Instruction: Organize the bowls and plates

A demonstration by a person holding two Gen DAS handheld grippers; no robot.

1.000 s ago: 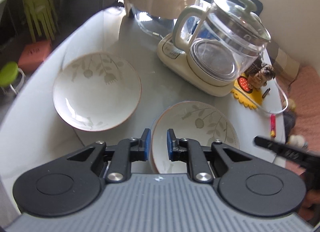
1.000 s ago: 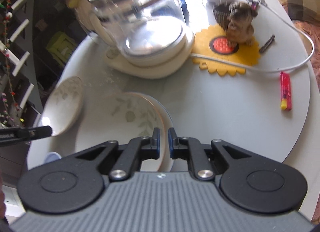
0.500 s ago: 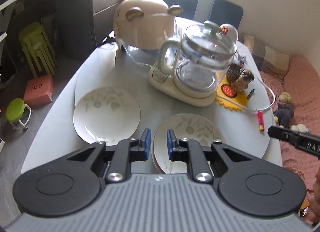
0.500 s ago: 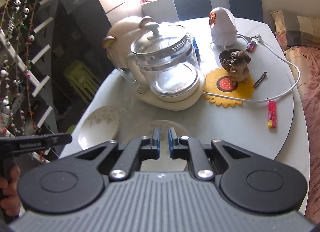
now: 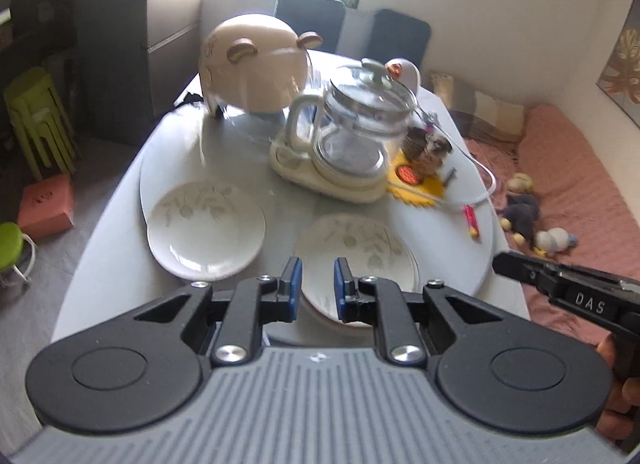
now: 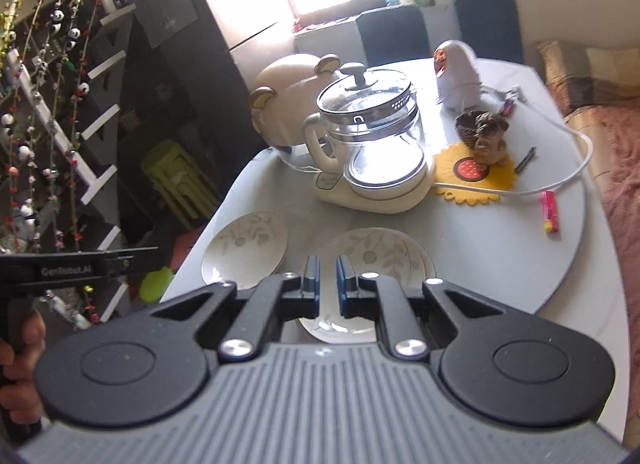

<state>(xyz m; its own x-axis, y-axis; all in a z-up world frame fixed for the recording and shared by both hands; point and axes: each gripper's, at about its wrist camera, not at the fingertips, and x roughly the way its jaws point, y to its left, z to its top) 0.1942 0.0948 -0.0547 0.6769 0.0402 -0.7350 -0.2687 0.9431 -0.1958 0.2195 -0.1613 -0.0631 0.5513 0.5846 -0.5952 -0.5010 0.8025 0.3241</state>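
Observation:
Two white plates with a leaf pattern lie on the grey table. The left plate [image 5: 206,227] [image 6: 245,248] lies near the table's left edge. The right plate [image 5: 356,252] [image 6: 380,260] looks like a stack of two, near the front edge. My left gripper [image 5: 316,280] hangs high above the right plate's near rim, jaws a narrow gap apart and empty. My right gripper [image 6: 327,276] hangs above the same plate, jaws nearly together and empty. The right gripper's body also shows in the left wrist view [image 5: 568,292].
A glass kettle on a cream base [image 5: 352,143] [image 6: 372,151] stands behind the plates. A bear-eared cream appliance [image 5: 256,67] is at the back left. A yellow flower mat with a dog figurine [image 6: 484,143], a white cable and a red lighter [image 6: 550,209] are at the right.
Both grippers have risen and pulled back from the table, so the plates look smaller and farther. The plates have not moved. The jaws stay empty.

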